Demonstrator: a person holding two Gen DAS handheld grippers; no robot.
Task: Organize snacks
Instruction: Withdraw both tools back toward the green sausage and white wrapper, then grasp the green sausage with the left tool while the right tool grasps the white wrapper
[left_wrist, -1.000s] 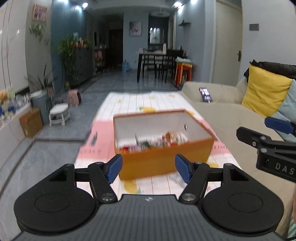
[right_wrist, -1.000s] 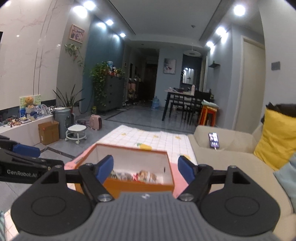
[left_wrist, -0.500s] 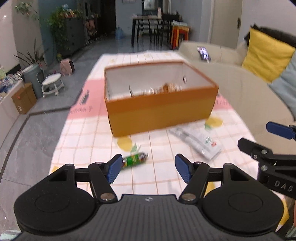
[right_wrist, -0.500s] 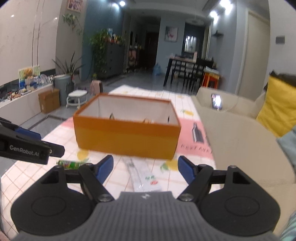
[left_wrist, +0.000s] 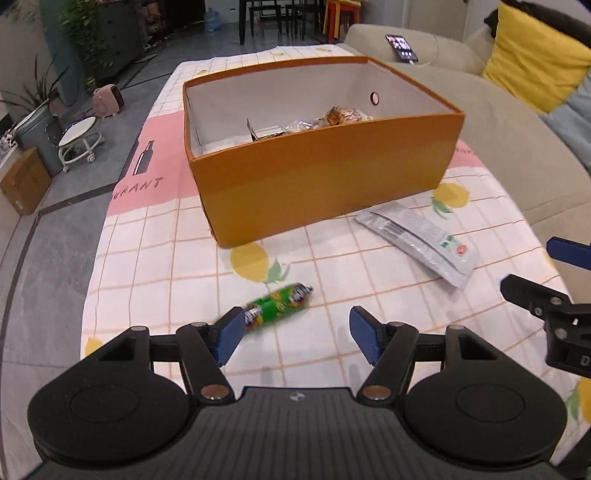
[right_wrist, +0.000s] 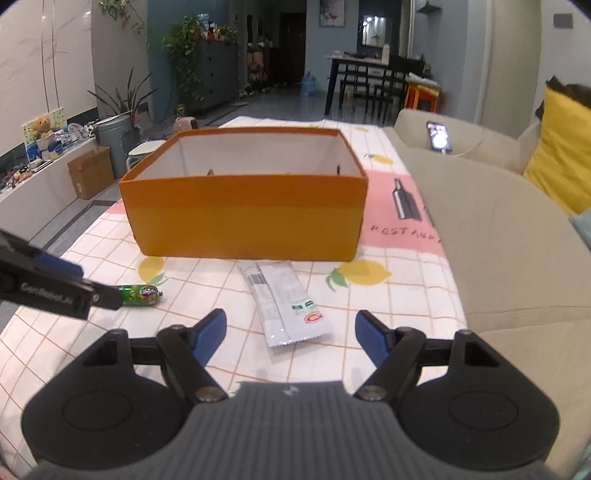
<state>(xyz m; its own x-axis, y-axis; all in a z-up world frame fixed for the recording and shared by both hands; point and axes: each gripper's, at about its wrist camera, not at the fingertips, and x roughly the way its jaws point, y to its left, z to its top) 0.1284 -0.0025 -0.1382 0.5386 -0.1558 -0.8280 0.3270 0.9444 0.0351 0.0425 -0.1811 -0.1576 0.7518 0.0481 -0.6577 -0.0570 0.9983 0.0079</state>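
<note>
An orange box (left_wrist: 325, 177) (right_wrist: 243, 218) stands open on the checked tablecloth, with several wrapped snacks (left_wrist: 332, 118) inside. In front of it lie a small green snack tube (left_wrist: 277, 304) (right_wrist: 142, 294) and a long silver-white packet (left_wrist: 417, 238) (right_wrist: 286, 302). My left gripper (left_wrist: 297, 332) hovers open just short of the green tube, whose near end sits by the left blue pad. My right gripper (right_wrist: 290, 334) is open above the near end of the silver packet, nothing between its fingers. Each gripper shows at the edge of the other's view.
A beige sofa (right_wrist: 498, 229) with a yellow cushion (left_wrist: 532, 55) and a phone (right_wrist: 437, 136) runs along the right of the table. The tablecloth (left_wrist: 155, 266) ends at the left over grey floor, where a stool (left_wrist: 79, 142), bin and cardboard box stand.
Both grippers have sunk and tipped down toward the table. The box has slid up in both views, and the green tube and silver packet have come into sight near the fingers.
</note>
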